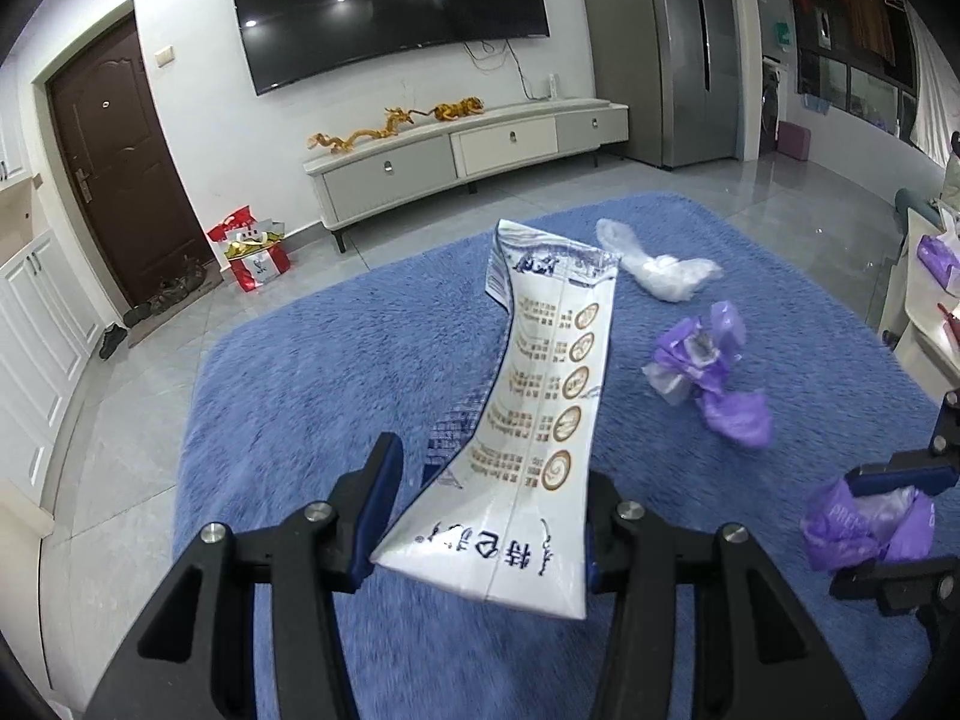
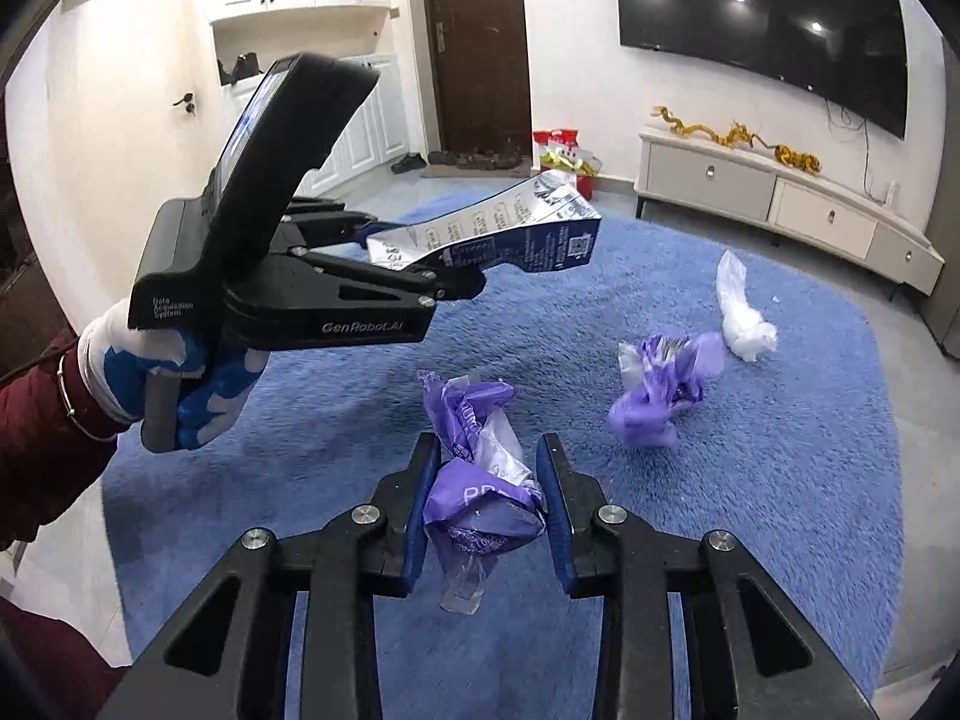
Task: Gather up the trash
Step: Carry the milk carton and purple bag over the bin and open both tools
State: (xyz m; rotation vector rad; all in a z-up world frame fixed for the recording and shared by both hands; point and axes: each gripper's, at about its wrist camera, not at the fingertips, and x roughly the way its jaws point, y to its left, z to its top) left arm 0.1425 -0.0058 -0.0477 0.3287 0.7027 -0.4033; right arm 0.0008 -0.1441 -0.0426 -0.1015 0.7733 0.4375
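Note:
My left gripper (image 1: 486, 510) is shut on a flattened white and blue milk carton (image 1: 540, 408), held above the blue rug (image 1: 300, 372). It also shows in the right wrist view (image 2: 420, 258) with the carton (image 2: 498, 228) sticking out to the right. My right gripper (image 2: 486, 510) is shut on a crumpled purple wrapper (image 2: 474, 480), seen in the left wrist view (image 1: 864, 522) at the right edge. A second purple wrapper (image 2: 660, 384) and a crumpled white plastic bag (image 2: 741, 312) lie on the rug further ahead.
A white TV cabinet (image 1: 468, 150) stands against the far wall under a wall-mounted TV (image 1: 384, 0). A red gift bag (image 1: 255, 252) sits by the brown door (image 1: 120, 162). A low table edge (image 1: 924, 300) is at the right of the rug.

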